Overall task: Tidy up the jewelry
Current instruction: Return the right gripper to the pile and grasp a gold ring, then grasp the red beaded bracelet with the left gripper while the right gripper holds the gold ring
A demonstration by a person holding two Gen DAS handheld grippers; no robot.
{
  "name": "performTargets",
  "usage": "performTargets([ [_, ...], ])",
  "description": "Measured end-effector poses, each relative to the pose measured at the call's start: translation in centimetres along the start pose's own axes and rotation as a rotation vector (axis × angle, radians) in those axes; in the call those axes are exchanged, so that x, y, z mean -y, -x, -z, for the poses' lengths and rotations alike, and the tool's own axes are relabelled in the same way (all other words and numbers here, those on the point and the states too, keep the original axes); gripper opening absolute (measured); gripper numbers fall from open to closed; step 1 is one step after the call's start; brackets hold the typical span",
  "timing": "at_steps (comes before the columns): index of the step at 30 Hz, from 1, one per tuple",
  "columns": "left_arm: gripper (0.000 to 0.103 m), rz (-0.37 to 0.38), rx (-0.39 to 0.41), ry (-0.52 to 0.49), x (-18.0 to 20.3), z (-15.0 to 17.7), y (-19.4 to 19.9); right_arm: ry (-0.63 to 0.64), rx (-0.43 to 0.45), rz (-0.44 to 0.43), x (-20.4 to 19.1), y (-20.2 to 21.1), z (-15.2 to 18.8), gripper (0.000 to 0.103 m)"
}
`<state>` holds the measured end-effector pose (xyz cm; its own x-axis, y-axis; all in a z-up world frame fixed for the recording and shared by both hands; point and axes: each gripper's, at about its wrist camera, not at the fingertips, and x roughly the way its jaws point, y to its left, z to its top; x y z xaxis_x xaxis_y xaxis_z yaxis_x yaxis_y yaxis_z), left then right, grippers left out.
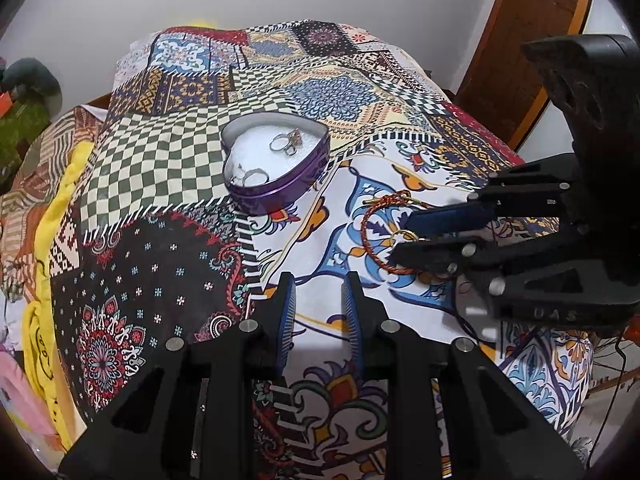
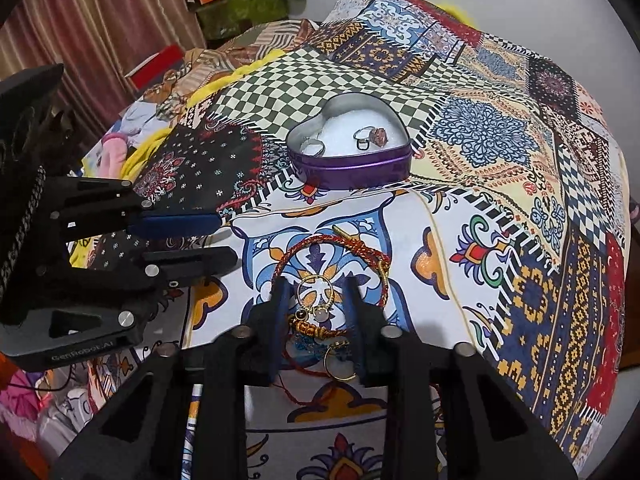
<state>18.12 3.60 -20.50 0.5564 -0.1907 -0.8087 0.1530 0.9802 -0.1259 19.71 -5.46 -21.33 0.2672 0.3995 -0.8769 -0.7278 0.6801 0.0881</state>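
Right tongs [image 2: 316, 304] stand open astride a gold ring [image 2: 316, 290] and the cord bracelet [image 2: 332, 258]; left tongs [image 1: 318, 304] open, empty. The ring looks light, stiff, slippery: pinch its band. Tin [image 2: 348, 160] lies beyond.

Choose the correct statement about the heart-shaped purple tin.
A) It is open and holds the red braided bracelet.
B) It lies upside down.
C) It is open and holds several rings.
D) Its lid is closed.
C: the heart-shaped purple tin stands open, with rings on its white lining; the red braided bracelet lies on the cloth outside it.
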Motion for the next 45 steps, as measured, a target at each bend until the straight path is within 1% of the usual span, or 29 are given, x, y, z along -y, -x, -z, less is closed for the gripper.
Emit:
performTargets([
  [7,0.024,0.008,0.012,-0.002,0.3,-0.5,0.3,-0.001,0.022,0.013,-0.1,0.5,0.2,0.017],
  [12,0.024,0.039,0.029,-0.008,1.2,-1.7,0.3,-0.044,0.08,0.005,0.7,2.3,0.0,0.017],
  [15,0.024,0.071,0.023,-0.002,1.5,-2.4,-0.4,-0.069,0.118,0.017,1.7,3.8,0.1,0.017],
  [19,0.024,0.061,0.001,0.01,1.9,-3.0,-2.2,-0.105,0.147,0.033,3.0,5.2,0.5,0.017],
  [21,0.022,0.053,-0.009,0.02,2.1,-3.1,-3.1,-0.128,0.154,0.037,3.7,5.5,0.9,0.017],
  [22,0.019,0.048,-0.002,0.016,2.2,-3.0,-3.2,-0.138,0.155,0.039,4.0,5.6,1.1,0.017],
  [23,0.013,0.042,0.003,0.004,2.4,-3.0,-3.1,-0.145,0.155,0.041,4.3,5.7,1.2,0.017],
  [25,0.002,0.039,0.015,-0.013,2.8,-3.1,-2.7,-0.16,0.158,0.044,4.7,5.8,1.5,0.017],
  [27,0.002,0.074,0.024,-0.011,2.9,-3.1,-2.1,-0.168,0.161,0.047,5.1,5.9,1.7,0.017],
  [28,0.002,0.078,0.03,-0.012,3.0,-3.2,-1.8,-0.172,0.164,0.048,5.2,6.0,1.8,0.017],
  [30,0.002,0.066,0.048,-0.018,3.2,-3.4,-1.0,-0.177,0.171,0.049,5.4,6.2,1.8,0.017],
  [35,0.001,0.075,0.1,-0.005,3.2,-4.1,1.4,-0.178,0.194,0.045,5.2,6.9,1.8,0.017],
  [38,0.001,0.062,0.132,-0.012,3.2,-4.6,2.7,-0.175,0.208,0.044,5.1,7.3,1.6,0.017],
  [45,0.001,0.004,0.205,-0.034,2.9,-5.5,5.1,-0.176,0.236,0.035,4.9,7.9,0.8,0.017],
])
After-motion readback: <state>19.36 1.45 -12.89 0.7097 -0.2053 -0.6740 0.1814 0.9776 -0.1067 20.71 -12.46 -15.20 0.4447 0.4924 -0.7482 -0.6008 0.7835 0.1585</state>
